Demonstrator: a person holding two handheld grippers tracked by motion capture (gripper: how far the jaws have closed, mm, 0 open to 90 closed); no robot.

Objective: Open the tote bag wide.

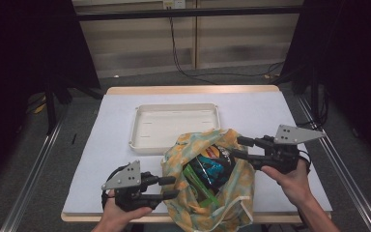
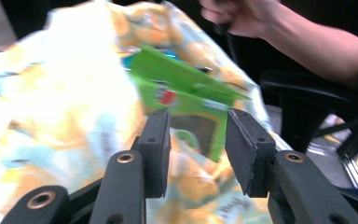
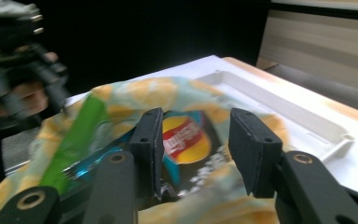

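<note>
A yellow, orange and pale blue patterned cloth bag [image 1: 244, 183] stands open at the table's front. Inside it are a black and blue chips packet [image 1: 211, 166] and a green packet [image 1: 193, 178]. My left gripper [image 1: 175, 187] is at the bag's left side, open, its jaws pointing at the cloth with nothing between them. My right gripper [image 1: 235, 147] is at the bag's upper right rim, also open and empty. The left gripper view looks past my left gripper [image 2: 198, 116] at the green packet [image 2: 182, 79]. The right gripper view looks past my right gripper [image 3: 196, 114] at the chips packet [image 3: 186, 140].
A white shallow tray [image 1: 140, 130] lies empty just behind the bag on the white table cover [image 1: 111, 145]. The table's front edge runs right under the bag. Dark stands and cables sit beyond the table on the floor.
</note>
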